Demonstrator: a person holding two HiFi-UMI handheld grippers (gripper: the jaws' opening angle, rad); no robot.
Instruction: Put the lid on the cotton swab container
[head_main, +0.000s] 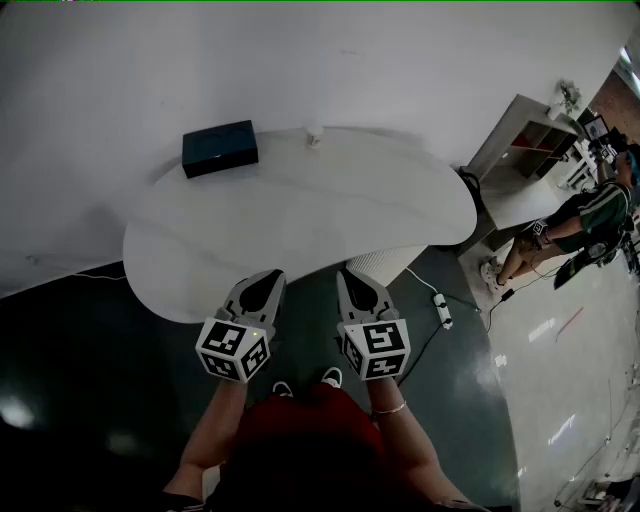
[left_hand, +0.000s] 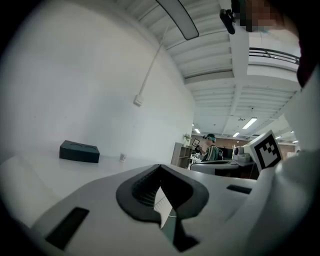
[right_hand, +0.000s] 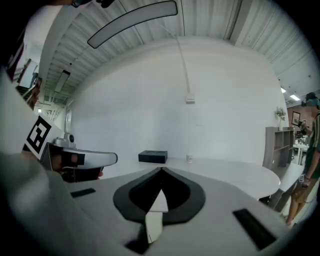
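White curved table (head_main: 300, 220) against a bare wall (head_main: 200, 60). Head view: left gripper (head_main: 262, 290) and right gripper (head_main: 358, 290) hang short of its near edge; a small white item, probably the container (head_main: 314, 134), sits far across near a dark box (head_main: 220, 148). Left gripper view: jaws together, empty. Right gripper view: likewise. I'd reach far forward; I see no lid. Nothing blocks the way.

The small white object (head_main: 314, 133) at the table's (head_main: 300, 225) far edge is too small to identify.
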